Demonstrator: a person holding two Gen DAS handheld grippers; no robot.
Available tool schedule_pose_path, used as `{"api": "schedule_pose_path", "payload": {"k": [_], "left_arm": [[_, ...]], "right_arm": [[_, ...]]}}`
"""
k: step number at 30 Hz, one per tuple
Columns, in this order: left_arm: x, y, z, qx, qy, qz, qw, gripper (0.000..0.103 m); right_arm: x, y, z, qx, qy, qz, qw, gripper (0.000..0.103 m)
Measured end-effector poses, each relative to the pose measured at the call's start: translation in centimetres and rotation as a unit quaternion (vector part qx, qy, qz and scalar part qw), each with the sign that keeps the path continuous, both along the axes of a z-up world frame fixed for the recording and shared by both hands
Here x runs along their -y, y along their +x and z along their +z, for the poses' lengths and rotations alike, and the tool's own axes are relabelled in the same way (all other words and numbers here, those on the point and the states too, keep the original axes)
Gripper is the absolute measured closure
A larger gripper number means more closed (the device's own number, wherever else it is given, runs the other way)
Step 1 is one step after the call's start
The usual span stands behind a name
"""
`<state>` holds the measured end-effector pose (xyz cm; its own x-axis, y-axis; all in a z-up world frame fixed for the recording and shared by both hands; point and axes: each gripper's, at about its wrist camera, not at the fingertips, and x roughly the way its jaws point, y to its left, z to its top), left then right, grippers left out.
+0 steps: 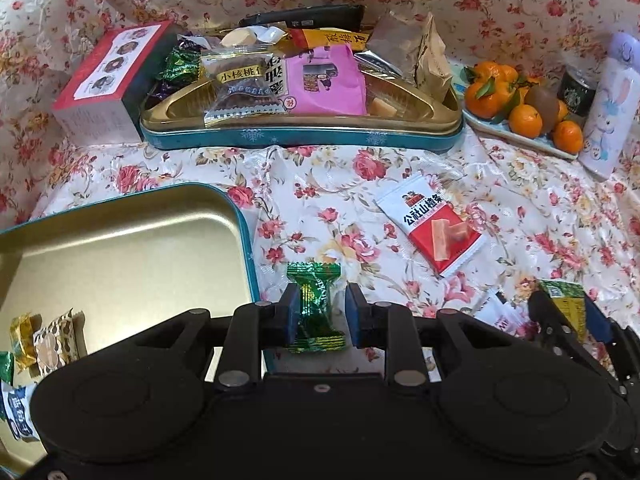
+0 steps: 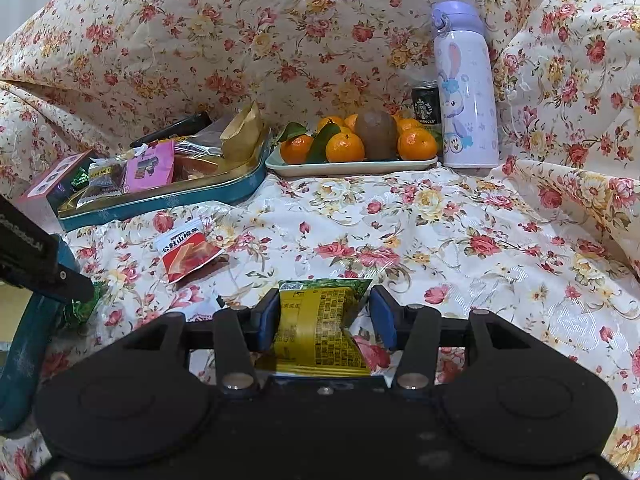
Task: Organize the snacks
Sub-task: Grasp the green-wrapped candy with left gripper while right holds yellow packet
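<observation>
Left claw [image 1: 319, 316] clamps the green candy [image 1: 316, 307] just right of the near gold tray [image 1: 120, 232]. Carry it left over the rim before letting go. Right claw [image 2: 325, 318] is opening around the yellow packet [image 2: 316, 328], low over the bench.

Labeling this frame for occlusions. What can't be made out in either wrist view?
- Left wrist: gold tin lid, near part and the sweets in it hidden by the left gripper body.
- Left wrist: bunny flask cut by the right edge.
- Right wrist: yellow packet, lower end behind the right gripper.
- Right wrist: Starbucks can partly behind flask and fruit.
</observation>
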<state>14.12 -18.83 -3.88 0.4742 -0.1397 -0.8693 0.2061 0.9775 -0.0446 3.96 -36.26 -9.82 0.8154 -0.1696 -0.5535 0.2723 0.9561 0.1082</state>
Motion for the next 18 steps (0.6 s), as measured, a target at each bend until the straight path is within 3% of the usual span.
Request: {"api": "schedule_pose_path", "payload": {"k": [13,18], "left_arm": [[0.3,0.0,-0.4,0.002,0.016,0.007,0.9998,0.068],[0.2,0.4,-1.2,-0.022,0.000,0.006,0.9997,0.066]], "right_arm": [[0.0,-0.1,0.0,0.001,0.002,-0.003,1.000,0.051],[0.0,-0.1,0.0,0.001,0.002,-0.003,1.000,0.051]]}}
